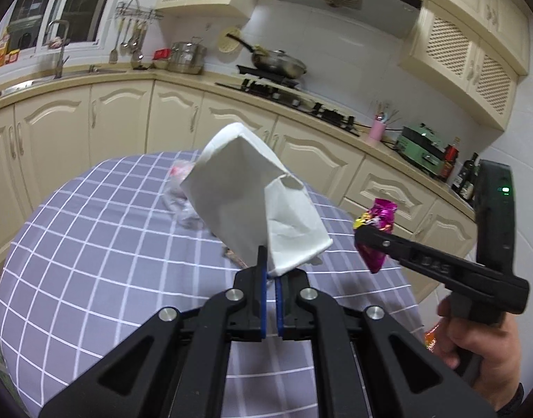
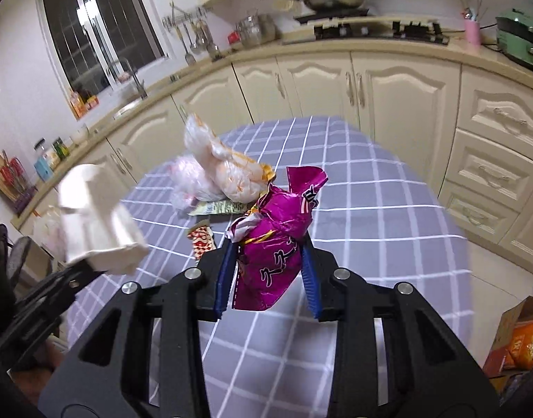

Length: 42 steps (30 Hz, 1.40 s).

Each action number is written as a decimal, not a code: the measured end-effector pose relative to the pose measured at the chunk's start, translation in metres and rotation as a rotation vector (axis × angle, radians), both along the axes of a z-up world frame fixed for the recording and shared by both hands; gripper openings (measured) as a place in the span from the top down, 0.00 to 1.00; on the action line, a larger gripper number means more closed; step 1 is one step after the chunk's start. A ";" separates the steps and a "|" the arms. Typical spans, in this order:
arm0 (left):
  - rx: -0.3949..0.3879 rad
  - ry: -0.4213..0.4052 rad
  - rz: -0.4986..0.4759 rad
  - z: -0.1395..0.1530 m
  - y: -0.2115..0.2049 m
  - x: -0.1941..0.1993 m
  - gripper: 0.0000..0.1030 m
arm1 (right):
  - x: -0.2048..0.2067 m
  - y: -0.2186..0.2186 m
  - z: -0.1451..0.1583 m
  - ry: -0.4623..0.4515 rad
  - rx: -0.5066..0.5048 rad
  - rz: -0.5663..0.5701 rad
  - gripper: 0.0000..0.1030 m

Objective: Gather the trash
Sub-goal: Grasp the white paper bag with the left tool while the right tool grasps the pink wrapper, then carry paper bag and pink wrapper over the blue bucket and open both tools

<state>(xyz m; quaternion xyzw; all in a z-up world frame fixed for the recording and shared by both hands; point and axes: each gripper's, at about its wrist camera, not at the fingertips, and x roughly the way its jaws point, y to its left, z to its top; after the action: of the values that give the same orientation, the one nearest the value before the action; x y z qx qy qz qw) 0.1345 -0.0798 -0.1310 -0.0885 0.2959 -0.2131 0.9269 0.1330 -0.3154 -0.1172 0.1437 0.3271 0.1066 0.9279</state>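
Left gripper [image 1: 270, 275]: jaws fully closed, pinching the bottom edge of a white paper bag [image 1: 256, 195]; bag held up off the table [image 1: 74, 278], mouth tilted away from the camera.

Right gripper [image 2: 266, 271]: jaws narrow, pads pressing both sides of a crumpled magenta snack wrapper [image 2: 276, 244]; wrapper lifted clear of the table, beside the bag and level with its lower end in the left wrist view, not yet inside it.

Progress, judged: one piece in hand, none visibly bagged; the inside of the bag cannot be seen. Left on the table, toward its far side: a clear plastic bag [image 2: 193, 181], an orange-and-white plastic bag [image 2: 231, 170] on top of it, a flat yellowish wrapper [image 2: 217, 207] just in front, a red-patterned wrapper [image 2: 203, 240] nearer the right gripper.

Room: near half of the table bare; air above it open between the two grippers; the table's far edge is near the cabinet doors [image 2: 336, 87]; a cardboard box [image 2: 520, 334] sits on the floor off the table's right side.
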 end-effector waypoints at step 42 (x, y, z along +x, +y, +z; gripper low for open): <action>0.243 0.139 -0.756 -0.092 -0.328 -0.136 0.97 | -0.226 -0.281 -0.108 0.174 0.155 -0.623 0.66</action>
<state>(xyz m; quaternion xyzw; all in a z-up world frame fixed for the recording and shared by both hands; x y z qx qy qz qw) -0.0014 -0.4077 -0.2231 0.1224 0.3925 -0.4961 0.7648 -0.0934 -0.5960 -0.2254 0.3157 0.3362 -0.1703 0.8708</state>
